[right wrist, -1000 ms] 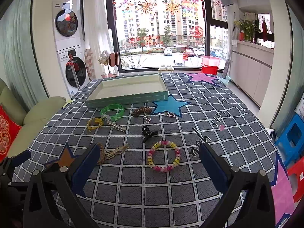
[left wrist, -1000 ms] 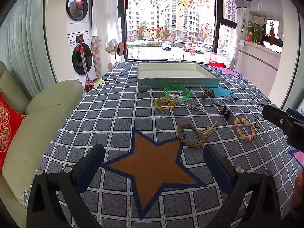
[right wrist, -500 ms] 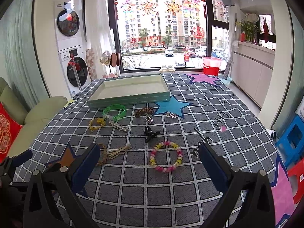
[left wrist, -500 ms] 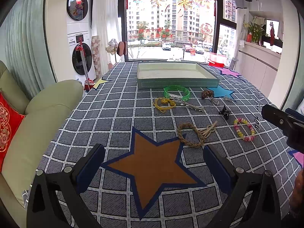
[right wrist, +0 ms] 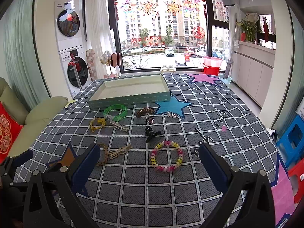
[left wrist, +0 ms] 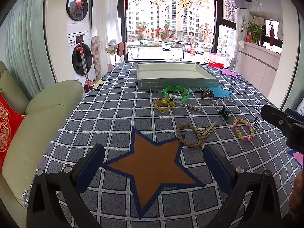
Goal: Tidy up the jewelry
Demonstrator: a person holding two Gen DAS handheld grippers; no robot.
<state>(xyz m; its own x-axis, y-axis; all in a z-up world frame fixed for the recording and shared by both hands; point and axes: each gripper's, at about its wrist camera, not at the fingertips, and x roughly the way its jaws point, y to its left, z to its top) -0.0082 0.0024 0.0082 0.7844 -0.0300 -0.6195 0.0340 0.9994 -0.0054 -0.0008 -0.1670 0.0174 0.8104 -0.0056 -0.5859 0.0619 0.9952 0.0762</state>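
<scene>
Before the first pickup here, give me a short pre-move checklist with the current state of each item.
1. Right gripper jaws open and holding nothing: ok.
2. Left gripper jaws open and holding nothing: ok.
3. Tray has room for jewelry: ok, nothing in it.
4. Bead bracelet lies apart from the other pieces: ok.
5. Braided cord free of the right gripper: cannot tell, one finger partly hides it in the right view.

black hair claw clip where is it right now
Right wrist view: the black hair claw clip lies mid-table, just beyond the pink-and-yellow beaded bracelet.
</scene>
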